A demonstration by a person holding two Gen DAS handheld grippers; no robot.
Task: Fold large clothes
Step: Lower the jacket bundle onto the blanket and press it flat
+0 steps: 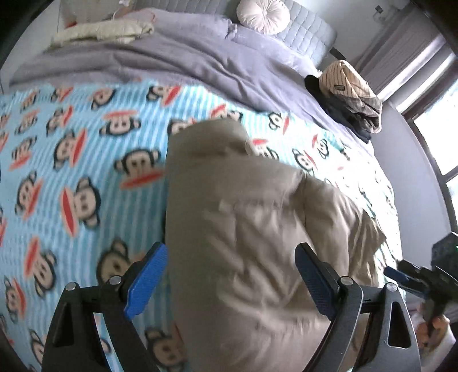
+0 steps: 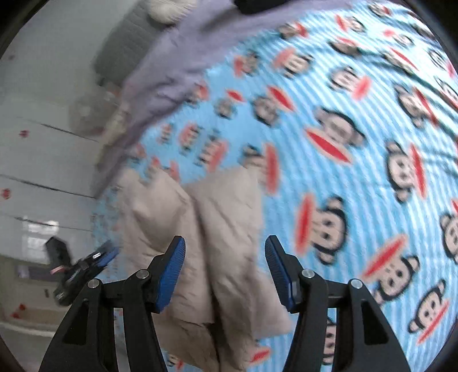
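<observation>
A beige garment (image 1: pixel 246 229) lies folded into a long strip on the blue monkey-print blanket (image 1: pixel 71 160). My left gripper (image 1: pixel 232 251) is open above the strip, its blue pads apart on either side, holding nothing. In the right wrist view the same beige garment (image 2: pixel 206 243) lies in two side-by-side panels on the blanket (image 2: pixel 343 143). My right gripper (image 2: pixel 224 249) is open above it and empty. Each gripper shows at the edge of the other's view, the right one (image 1: pixel 412 277) and the left one (image 2: pixel 86 266).
A purple duvet (image 1: pixel 177 60) covers the far part of the bed, with a round white cushion (image 1: pixel 263 14) and a cream folded cloth (image 1: pixel 100 33). A pile of clothes topped by a striped cream piece (image 1: pixel 349 88) sits at the bed's right edge near a window (image 1: pixel 438 137). White drawers (image 2: pixel 37 160) stand beside the bed.
</observation>
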